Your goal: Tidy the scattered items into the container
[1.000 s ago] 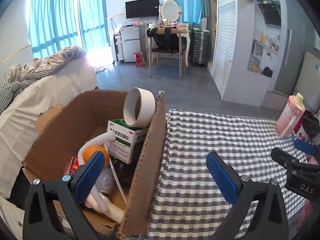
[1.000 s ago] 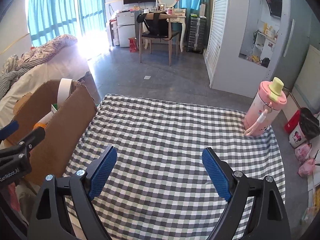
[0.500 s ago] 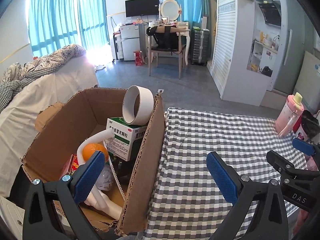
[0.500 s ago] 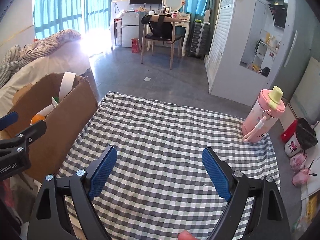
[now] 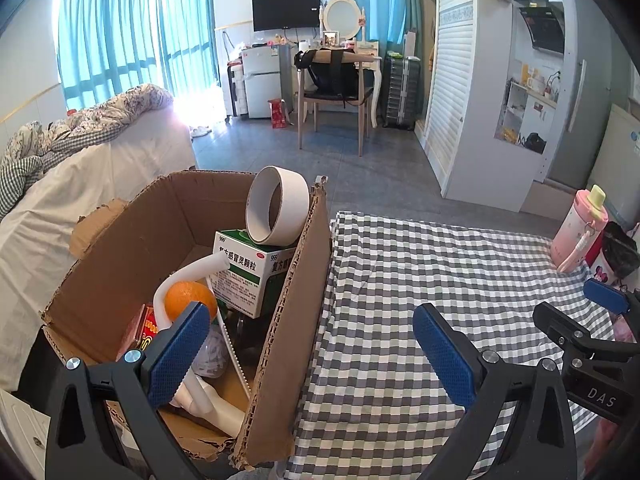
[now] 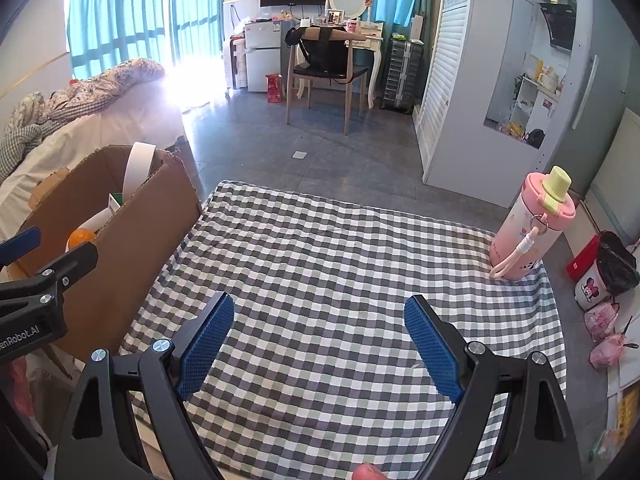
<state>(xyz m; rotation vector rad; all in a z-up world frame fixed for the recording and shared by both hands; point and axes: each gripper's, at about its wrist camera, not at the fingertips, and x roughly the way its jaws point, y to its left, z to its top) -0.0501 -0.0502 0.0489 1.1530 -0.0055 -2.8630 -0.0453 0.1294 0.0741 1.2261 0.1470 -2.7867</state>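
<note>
Both the left tongs (image 5: 310,344) and right tongs (image 6: 318,344) gape wide, empty, having drawn slightly back. The cardboard box (image 5: 308,280) holds the tape roll (image 5: 276,210), medicine carton (image 5: 252,268) and orange (image 5: 188,300); only the pink bottle (image 6: 532,228) remains on the tabletop (image 6: 340,260).

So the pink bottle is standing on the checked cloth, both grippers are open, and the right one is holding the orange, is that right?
Not quite. The right gripper holds nothing; the right wrist view shows only checked cloth between its fingers. The orange lies in the cardboard box. The pink bottle does stand on the cloth, and the left gripper is open too.
</note>
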